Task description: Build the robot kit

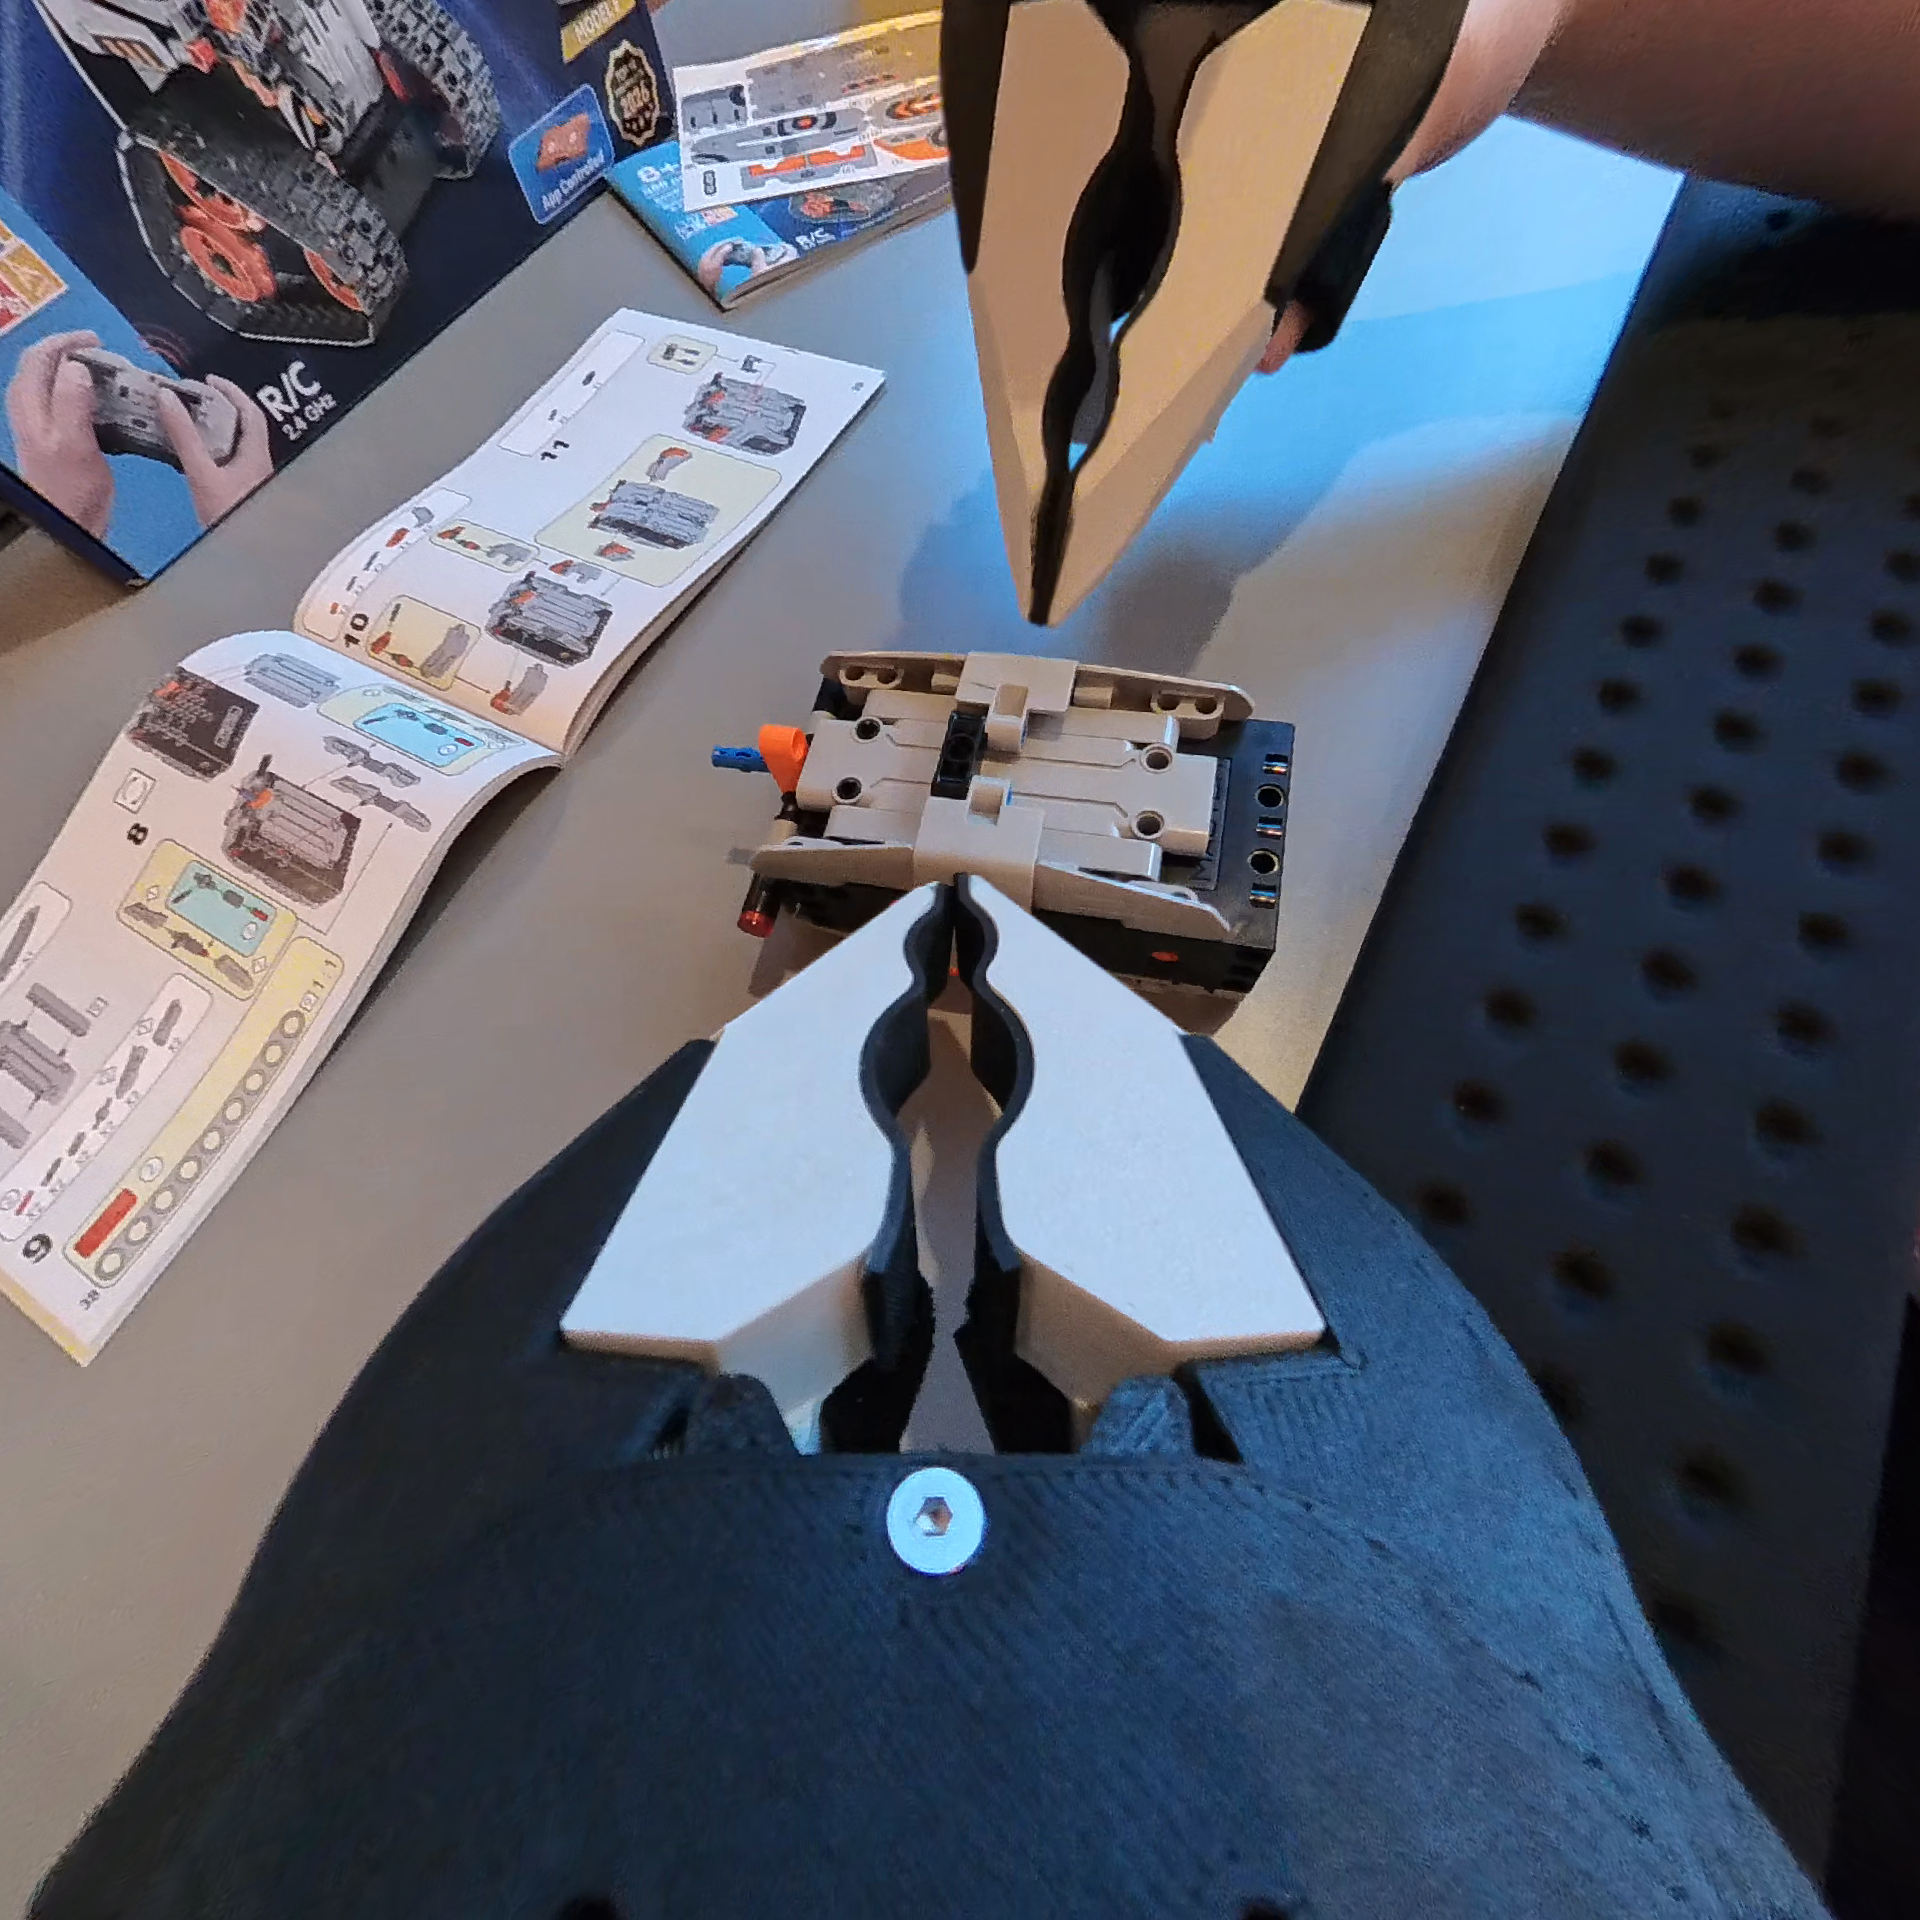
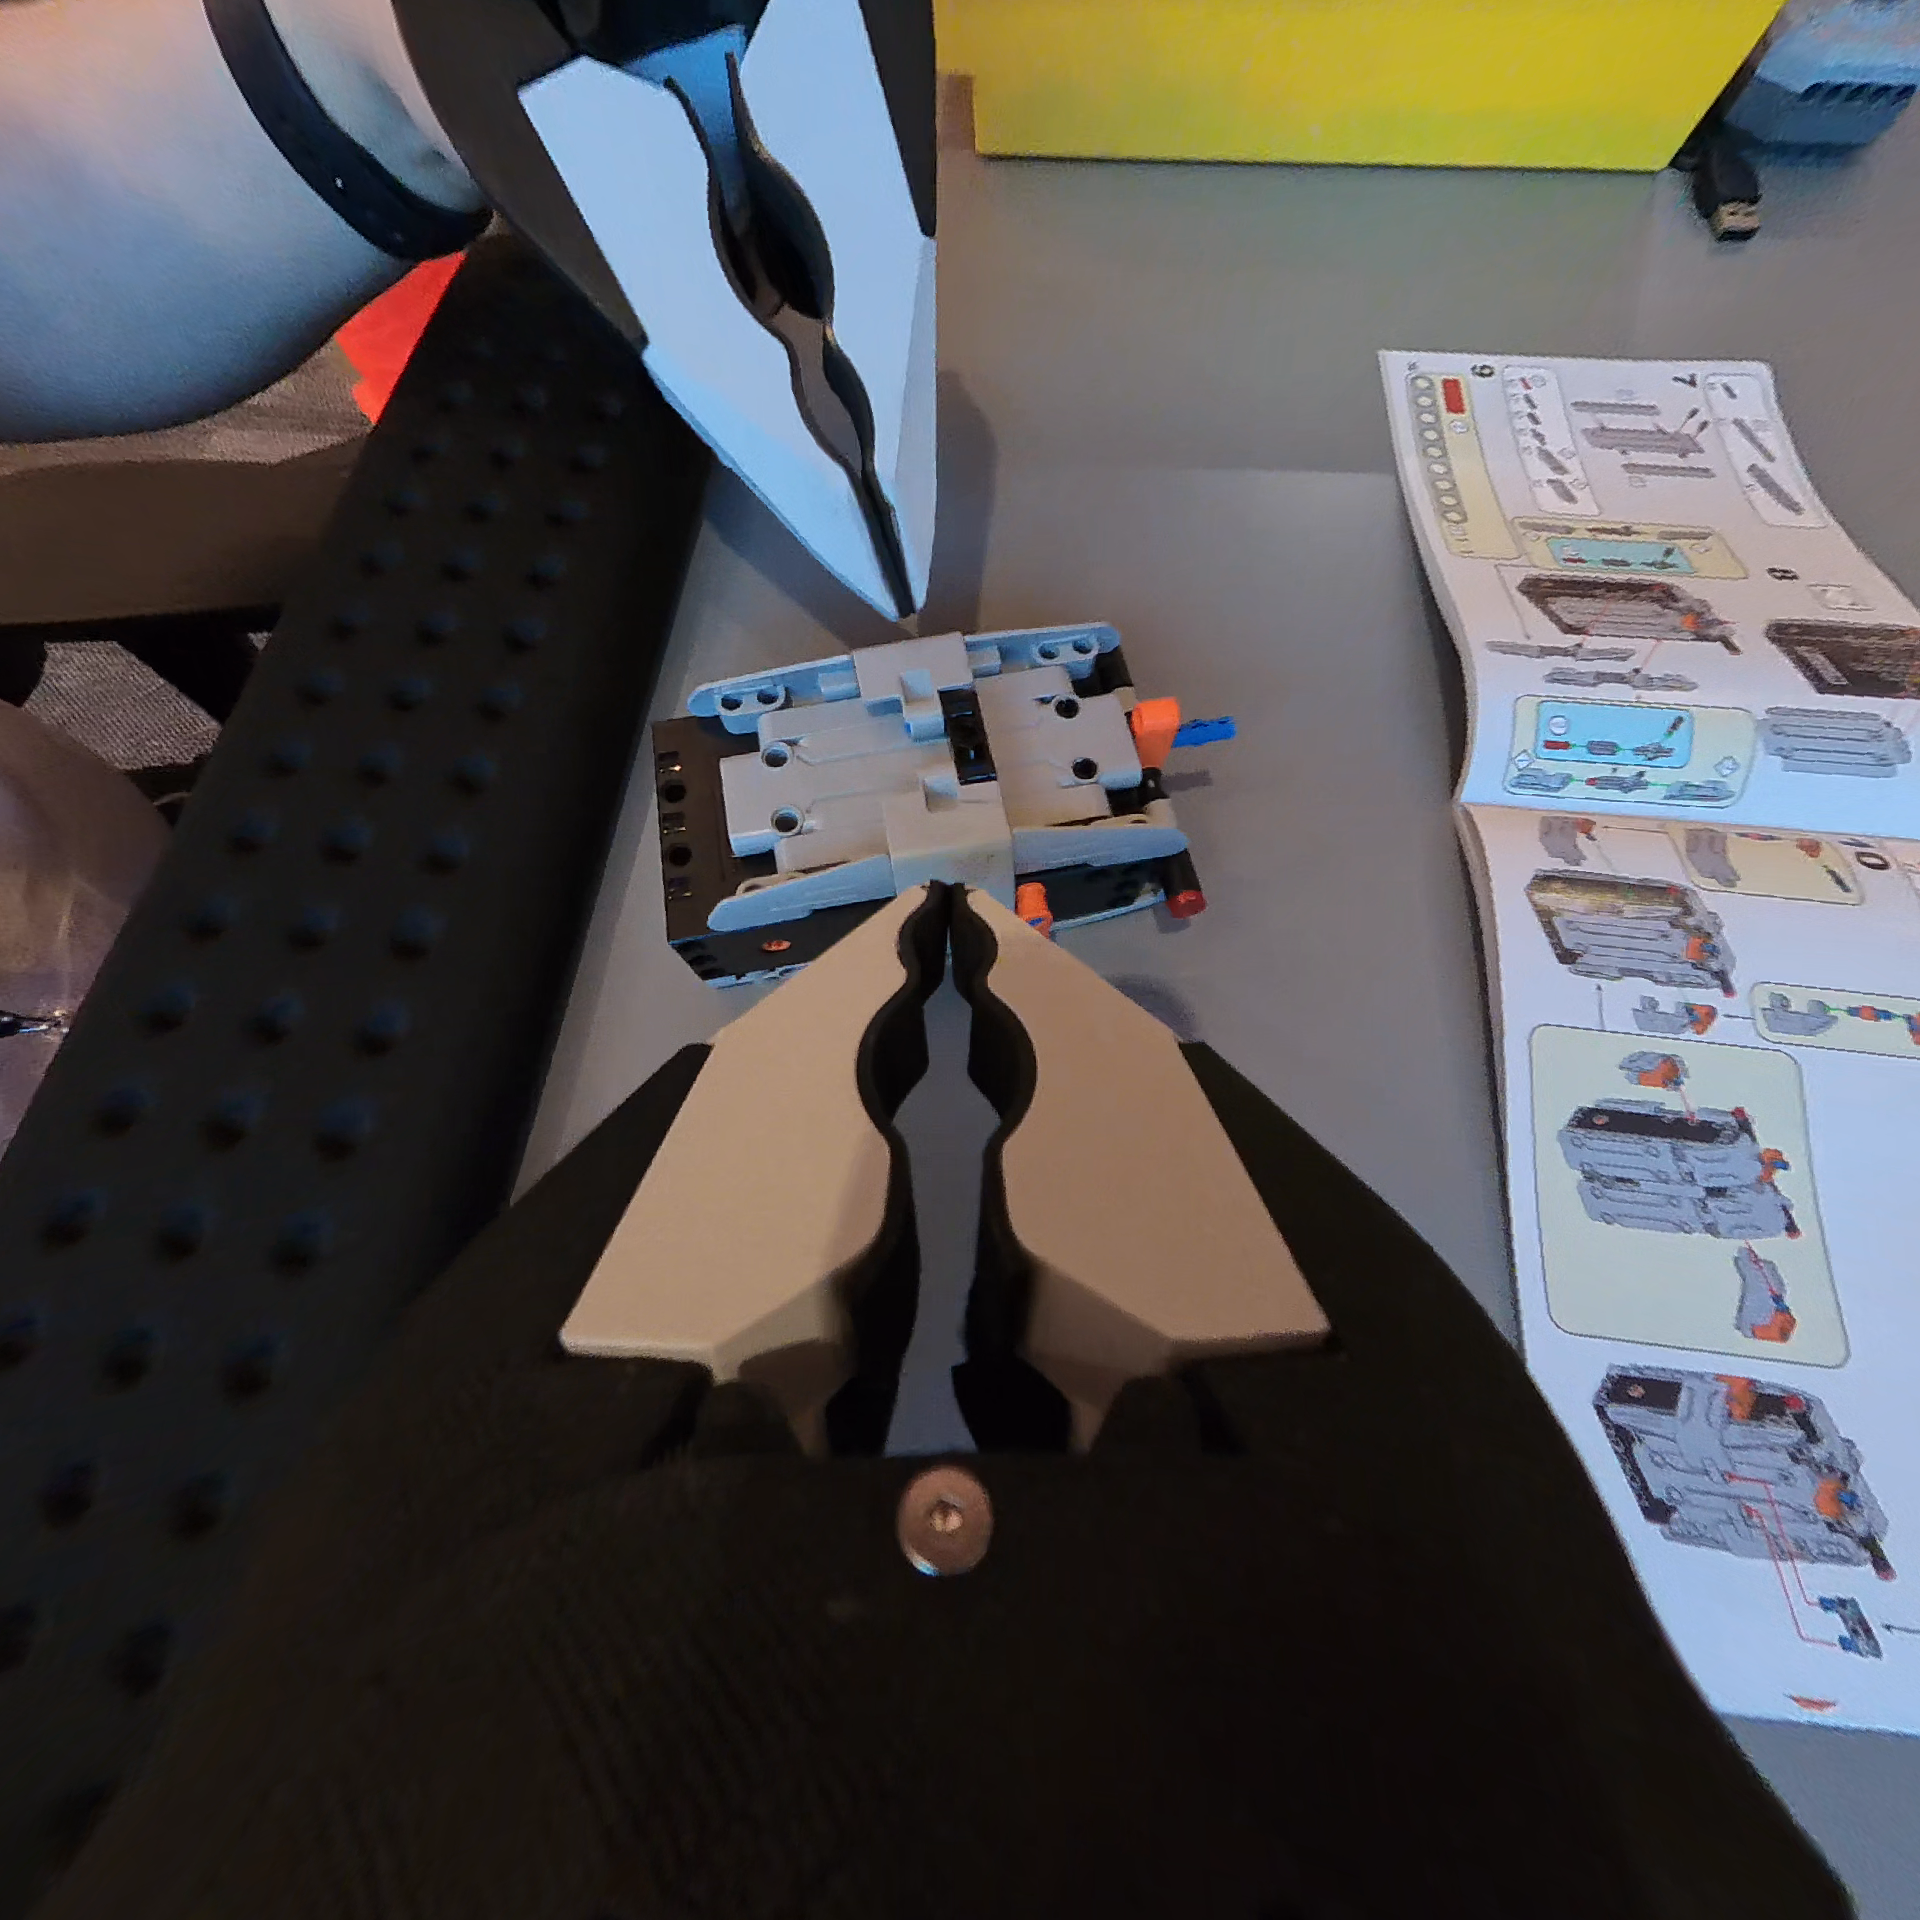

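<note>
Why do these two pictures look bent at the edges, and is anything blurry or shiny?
Left wrist view: wide-angle bending curves the booklet; bluish glare on the table. Right wrist view: dimmer, the yellow box and cable plug soft; toy block model sharp.

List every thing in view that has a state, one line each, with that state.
left gripper: shut, empty, tips at the near edge of the brick assembly.
right gripper: shut, empty, tips at the opposite edge.
brick assembly: partly built, flat on the table, grey plates up.
instruction booklet: open, flat.
second booklet: closed, under a sticker sheet.
sticker sheet: flat, stickers apparently unpeeled.
kit box: lying down; open or closed cannot be told.
</note>
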`<action>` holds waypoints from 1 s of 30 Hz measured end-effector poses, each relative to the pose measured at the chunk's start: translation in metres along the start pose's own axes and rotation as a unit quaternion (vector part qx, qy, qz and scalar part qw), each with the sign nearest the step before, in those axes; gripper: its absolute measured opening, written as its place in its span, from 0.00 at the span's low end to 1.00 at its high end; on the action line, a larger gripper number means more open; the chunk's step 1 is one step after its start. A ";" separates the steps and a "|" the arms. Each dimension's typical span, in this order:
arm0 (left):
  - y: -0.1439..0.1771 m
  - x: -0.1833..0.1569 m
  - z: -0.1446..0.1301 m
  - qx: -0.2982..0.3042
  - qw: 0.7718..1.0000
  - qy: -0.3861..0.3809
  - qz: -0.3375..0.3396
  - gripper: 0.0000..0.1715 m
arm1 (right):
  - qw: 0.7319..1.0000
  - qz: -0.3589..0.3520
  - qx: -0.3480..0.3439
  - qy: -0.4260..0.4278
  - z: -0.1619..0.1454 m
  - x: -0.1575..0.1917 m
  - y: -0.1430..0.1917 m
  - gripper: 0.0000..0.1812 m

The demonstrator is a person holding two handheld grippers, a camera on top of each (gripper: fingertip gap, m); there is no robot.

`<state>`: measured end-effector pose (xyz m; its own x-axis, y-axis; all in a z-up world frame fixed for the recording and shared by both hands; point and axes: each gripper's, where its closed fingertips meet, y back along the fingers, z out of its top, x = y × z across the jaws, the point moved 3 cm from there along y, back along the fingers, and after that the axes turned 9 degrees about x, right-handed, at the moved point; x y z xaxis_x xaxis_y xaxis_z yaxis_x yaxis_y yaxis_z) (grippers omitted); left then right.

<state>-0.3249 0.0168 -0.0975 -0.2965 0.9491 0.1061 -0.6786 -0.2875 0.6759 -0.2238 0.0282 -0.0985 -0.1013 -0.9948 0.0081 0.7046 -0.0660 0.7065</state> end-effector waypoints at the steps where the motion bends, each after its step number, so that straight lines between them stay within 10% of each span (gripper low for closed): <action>1: 0.000 -0.001 0.000 0.001 1.000 0.000 -0.004 0.00 | 1.000 0.001 0.002 0.002 0.000 0.000 -0.002 0.00; 30: -0.010 0.003 -0.004 0.005 1.000 0.012 0.000 0.00 | 1.000 0.001 -0.006 0.004 -0.002 -0.004 -0.005 0.00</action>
<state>-0.3213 0.0217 -0.1073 -0.3132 0.9456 0.0881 -0.6719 -0.2862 0.6831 -0.2255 0.0319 -0.1037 -0.0940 -0.9956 0.0036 0.7129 -0.0647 0.6983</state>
